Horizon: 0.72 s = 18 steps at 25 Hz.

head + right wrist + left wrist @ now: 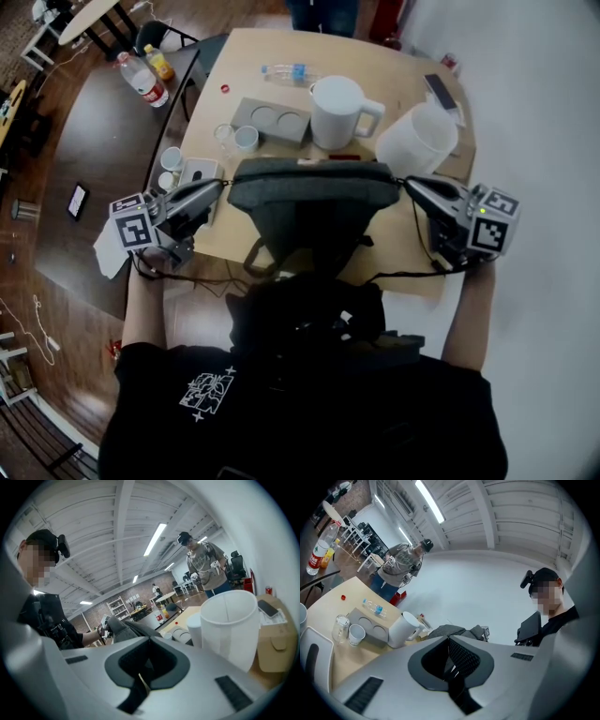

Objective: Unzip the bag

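Head view: the grey bag (309, 192) lies at the desk's (412, 84) near edge. The left gripper (217, 186) and right gripper (409, 184) meet its opposite ends, probably to steady it.
Left gripper view: jaws closed, bag (450, 631) just beyond.
Right gripper view: jaws also closed; whether they pinch fabric is unclear.

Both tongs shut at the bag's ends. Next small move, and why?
Probably hold the left tongs steady and draw the right tongs along the top edge of the grey bag towards them. Both sit shut at its opposite ends; the zip pull isn't visible, so confirm the grip first.
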Motion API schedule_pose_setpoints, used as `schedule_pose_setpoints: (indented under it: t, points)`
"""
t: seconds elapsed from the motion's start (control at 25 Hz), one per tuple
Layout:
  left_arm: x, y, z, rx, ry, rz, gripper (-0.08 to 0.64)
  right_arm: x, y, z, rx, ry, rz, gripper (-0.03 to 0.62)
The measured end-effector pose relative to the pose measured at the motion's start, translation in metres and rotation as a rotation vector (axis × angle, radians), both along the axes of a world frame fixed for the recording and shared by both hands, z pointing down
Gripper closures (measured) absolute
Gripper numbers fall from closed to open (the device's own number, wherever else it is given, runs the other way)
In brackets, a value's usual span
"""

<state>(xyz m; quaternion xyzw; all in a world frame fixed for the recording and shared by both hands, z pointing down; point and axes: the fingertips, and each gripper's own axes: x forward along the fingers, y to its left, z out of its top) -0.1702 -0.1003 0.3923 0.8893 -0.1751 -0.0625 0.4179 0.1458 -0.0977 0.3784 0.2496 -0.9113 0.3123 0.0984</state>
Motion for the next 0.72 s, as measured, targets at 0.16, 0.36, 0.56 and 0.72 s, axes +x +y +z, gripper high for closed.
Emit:
schedule_pose_setpoints:
  t: [0.16,0.36,0.56,0.72]
  points:
    - [-0.001,0.001,0.003,-0.01,0.007,-0.009,0.555,0.004,0.001,0.004,-0.01,-0.01,0.011,0.577]
    - [-0.005,0.002,0.007,-0.016,-0.005,-0.026,0.555,0.008,0.001,0.008,-0.025,-0.022,0.022,0.577]
    - [-0.007,0.0,0.008,-0.01,-0.006,-0.036,0.555,0.011,0.001,0.012,-0.034,-0.026,0.033,0.577]
    - [-0.009,-0.001,0.011,-0.014,0.003,-0.049,0.554,0.014,-0.001,0.013,-0.034,-0.018,0.049,0.577]
